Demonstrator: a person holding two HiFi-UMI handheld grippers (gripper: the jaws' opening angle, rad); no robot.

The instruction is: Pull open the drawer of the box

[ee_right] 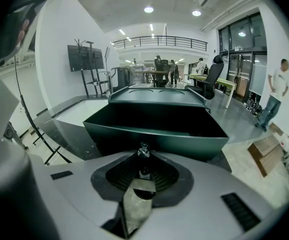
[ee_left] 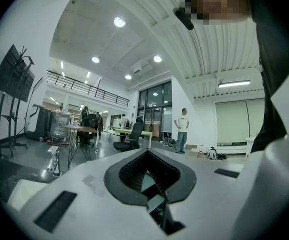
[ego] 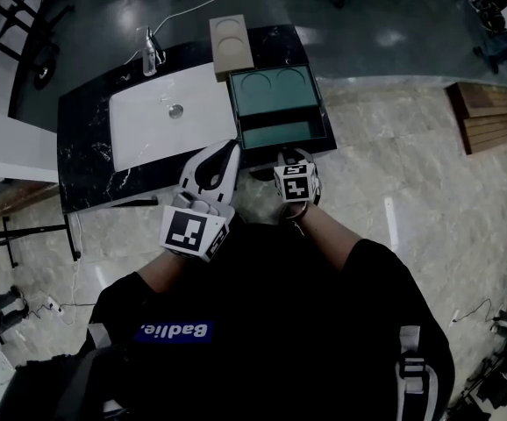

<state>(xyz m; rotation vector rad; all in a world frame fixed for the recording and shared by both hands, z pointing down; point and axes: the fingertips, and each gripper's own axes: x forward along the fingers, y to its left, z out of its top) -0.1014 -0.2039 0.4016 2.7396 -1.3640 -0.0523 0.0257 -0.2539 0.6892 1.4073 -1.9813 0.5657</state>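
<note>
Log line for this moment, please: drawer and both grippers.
drawer: open, out of box | right gripper: shut on knob | left gripper: shut, empty, left of drawer

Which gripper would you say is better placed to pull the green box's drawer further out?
Right. The right gripper is closed on the knob of the drawer, squarely facing the green box. The left gripper is shut on nothing and points off into the room.
</note>
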